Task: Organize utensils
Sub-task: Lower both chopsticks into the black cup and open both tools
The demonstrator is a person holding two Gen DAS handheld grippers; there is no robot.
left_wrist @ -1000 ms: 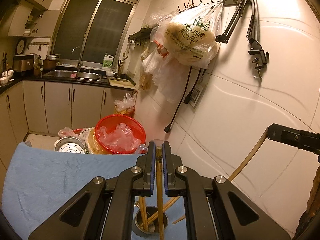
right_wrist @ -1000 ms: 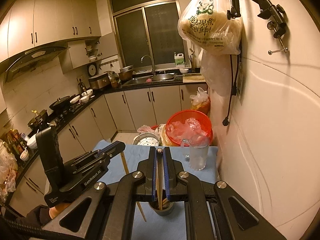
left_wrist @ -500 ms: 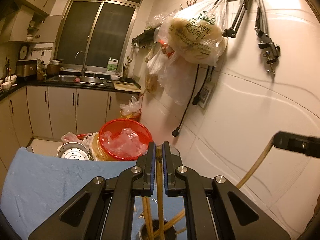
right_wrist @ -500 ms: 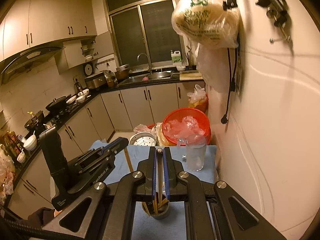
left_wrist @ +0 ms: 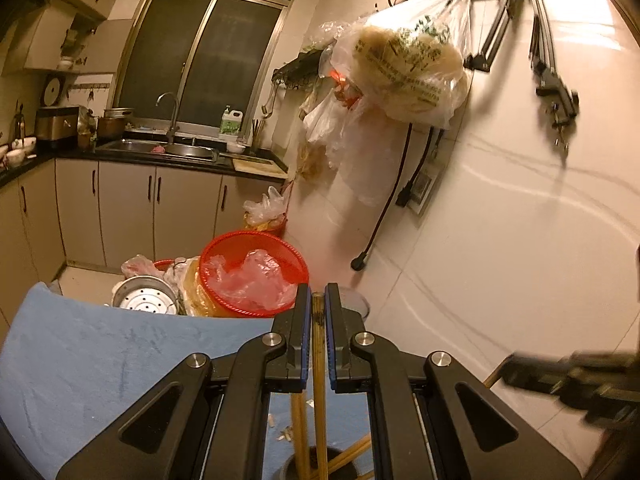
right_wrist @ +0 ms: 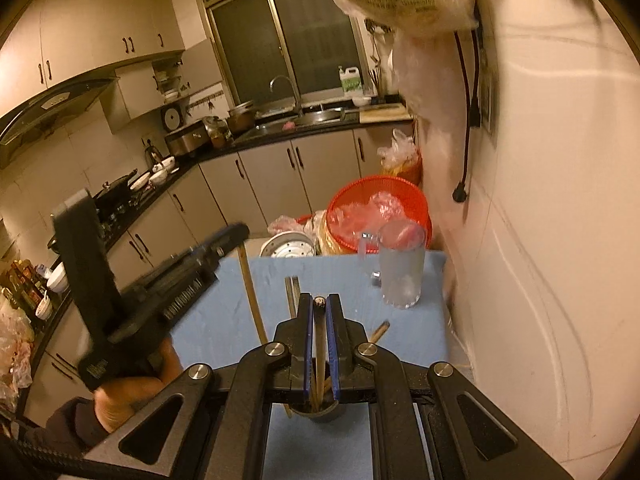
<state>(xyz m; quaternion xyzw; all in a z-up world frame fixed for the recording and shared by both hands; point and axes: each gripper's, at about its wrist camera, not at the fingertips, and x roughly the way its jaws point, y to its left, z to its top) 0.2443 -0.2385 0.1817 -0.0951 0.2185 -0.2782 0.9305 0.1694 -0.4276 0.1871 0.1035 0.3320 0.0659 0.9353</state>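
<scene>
The left tongs (left_wrist: 317,334) are clenched on one chopstick (left_wrist: 319,364), and the right tongs (right_wrist: 319,338) on another chopstick (right_wrist: 320,364). Both sticks run down between the jaws toward the dark holder cup (right_wrist: 318,414) on the blue-covered worktop (right_wrist: 224,312), where several sticks already stand. Compared with a second ago, the right tongs have sunk closer to the cup, so its rim now sits just under the jaws; the left tongs have dropped less. I judge both sticks are about to be seated and let go. The right tongs tilt steeply down over the cup; the left ones, seen at the near left with a hand (right_wrist: 132,392) on the grip, slant in more gently. A glass mug (right_wrist: 400,272) stands at the far right.
</scene>
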